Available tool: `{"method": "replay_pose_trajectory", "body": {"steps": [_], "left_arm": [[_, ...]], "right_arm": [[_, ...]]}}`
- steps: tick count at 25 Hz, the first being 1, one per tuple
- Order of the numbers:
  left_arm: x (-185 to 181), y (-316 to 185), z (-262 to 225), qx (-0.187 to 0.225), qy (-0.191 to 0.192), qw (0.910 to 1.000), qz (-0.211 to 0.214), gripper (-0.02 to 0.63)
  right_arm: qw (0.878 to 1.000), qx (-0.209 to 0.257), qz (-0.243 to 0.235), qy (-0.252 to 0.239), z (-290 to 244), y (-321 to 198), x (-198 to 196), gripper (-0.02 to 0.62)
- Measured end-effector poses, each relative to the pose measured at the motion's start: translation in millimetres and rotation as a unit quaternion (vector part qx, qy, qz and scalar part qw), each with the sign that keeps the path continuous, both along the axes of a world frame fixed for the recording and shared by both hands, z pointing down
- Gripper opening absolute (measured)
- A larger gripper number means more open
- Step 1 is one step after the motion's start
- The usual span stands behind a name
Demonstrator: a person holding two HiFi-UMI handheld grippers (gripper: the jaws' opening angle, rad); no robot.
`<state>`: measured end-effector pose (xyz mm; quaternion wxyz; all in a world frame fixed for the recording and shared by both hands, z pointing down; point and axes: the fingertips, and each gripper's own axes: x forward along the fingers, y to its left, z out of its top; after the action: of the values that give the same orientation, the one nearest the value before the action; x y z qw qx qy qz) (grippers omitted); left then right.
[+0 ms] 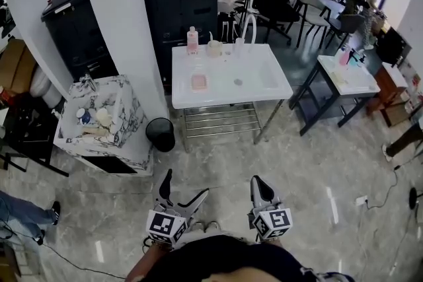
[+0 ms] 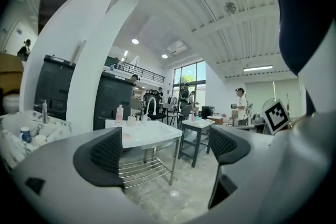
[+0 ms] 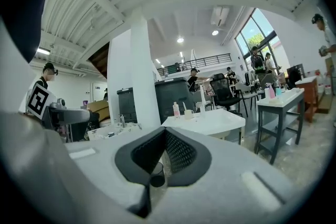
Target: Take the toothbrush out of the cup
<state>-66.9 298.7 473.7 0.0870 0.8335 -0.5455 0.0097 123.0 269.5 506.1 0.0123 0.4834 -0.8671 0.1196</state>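
A pale cup (image 1: 215, 47) holds a thin white toothbrush (image 3: 184, 106) upright, beside a pink bottle (image 1: 192, 40), at the back of the white basin-topped bench (image 1: 264, 92). It stands well apart from both tools. The left tool (image 1: 185, 185) is wide open and empty, and the right tool (image 1: 259, 183) is closed on nothing.

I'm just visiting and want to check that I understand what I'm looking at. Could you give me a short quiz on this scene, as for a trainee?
1. True or false: the left gripper holds its fingers apart, with nothing between them.
2. Where is the cup holding the toothbrush? A on the white table; B on the floor; C on a chair.
3. Fill in: the fingers of the right gripper are ___.
Key: 1 true; 2 A; 3 shut.
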Motion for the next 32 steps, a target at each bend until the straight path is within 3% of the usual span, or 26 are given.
{"method": "replay_pose_trajectory", "body": {"steps": [5, 12, 17, 32], "left_arm": [[3, -15, 7, -0.006, -0.014, 0.9999, -0.004, 0.493], [-4, -25, -3, 0.021, -0.029, 0.9980, -0.051, 0.494], [-10, -30, 7, 0.012, -0.021, 0.9968, -0.077, 0.492], [1, -38, 10, 0.001, -0.037, 0.9964, -0.076, 0.492]], "right_arm": [[1.000, -0.003, -0.002, 0.002, 2, -11, 3, 0.005], [1.000, 0.003, -0.012, 0.001, 3, -25, 15, 0.005], [1.000, 0.002, -0.018, 0.004, 5, -30, 23, 0.005], [1.000, -0.009, -0.012, 0.001, 13, -28, 39, 0.005]]}}
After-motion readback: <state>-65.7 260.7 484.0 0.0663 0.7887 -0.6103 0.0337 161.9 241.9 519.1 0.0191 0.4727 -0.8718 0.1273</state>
